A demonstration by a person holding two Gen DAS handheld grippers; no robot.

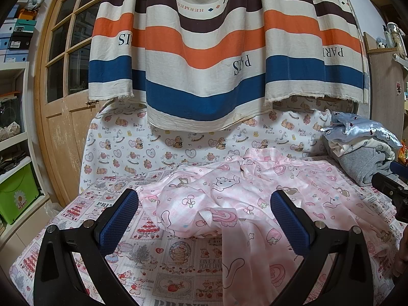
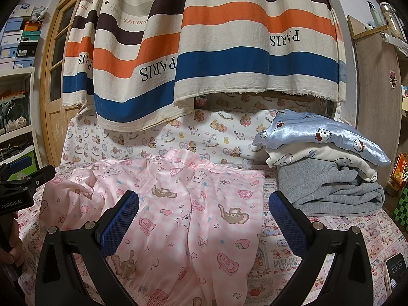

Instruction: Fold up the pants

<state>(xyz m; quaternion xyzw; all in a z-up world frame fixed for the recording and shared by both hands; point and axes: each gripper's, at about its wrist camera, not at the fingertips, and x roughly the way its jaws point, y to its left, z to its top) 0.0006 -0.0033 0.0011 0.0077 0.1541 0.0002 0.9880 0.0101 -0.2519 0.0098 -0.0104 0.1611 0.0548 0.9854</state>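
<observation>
Pink cartoon-print pants (image 1: 229,199) lie crumpled on the patterned bed sheet (image 1: 158,255). In the right wrist view the pants (image 2: 178,216) spread wider, one leg running toward the camera. My left gripper (image 1: 204,201) hovers open above the bunched fabric, its blue pads (image 1: 119,219) holding nothing. My right gripper (image 2: 204,201) is open too, over the flatter part of the pants, and it also shows at the right edge (image 1: 392,191) of the left wrist view. The left gripper's body (image 2: 20,191) appears at the left edge of the right wrist view, held by a hand.
A stack of folded clothes (image 2: 329,163), blue, white and grey, sits at the bed's back right. A striped curtain (image 1: 224,51) hangs over the far side. A wooden door (image 1: 61,81) and shelves (image 1: 12,153) stand to the left. A phone (image 2: 396,270) lies at the right.
</observation>
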